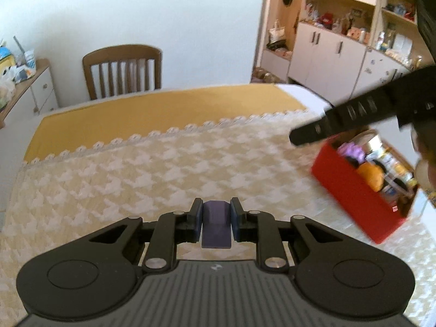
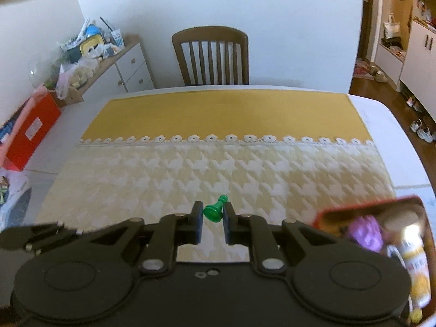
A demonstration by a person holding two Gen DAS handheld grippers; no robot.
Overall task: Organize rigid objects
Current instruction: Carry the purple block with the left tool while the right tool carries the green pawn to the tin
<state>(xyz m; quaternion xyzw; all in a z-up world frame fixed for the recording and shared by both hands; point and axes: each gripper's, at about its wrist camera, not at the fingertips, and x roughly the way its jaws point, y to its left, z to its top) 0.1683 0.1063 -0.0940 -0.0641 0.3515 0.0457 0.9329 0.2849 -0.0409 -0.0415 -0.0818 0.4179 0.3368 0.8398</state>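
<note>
Both claws are carrying: your left claw grips a purple block, your right claw a green pawn. Next, drop each into the red box at the surface's right edge.

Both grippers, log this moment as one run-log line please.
left gripper: shut on purple block | right gripper: shut on green pawn | red box: partly filled, to the right
</note>
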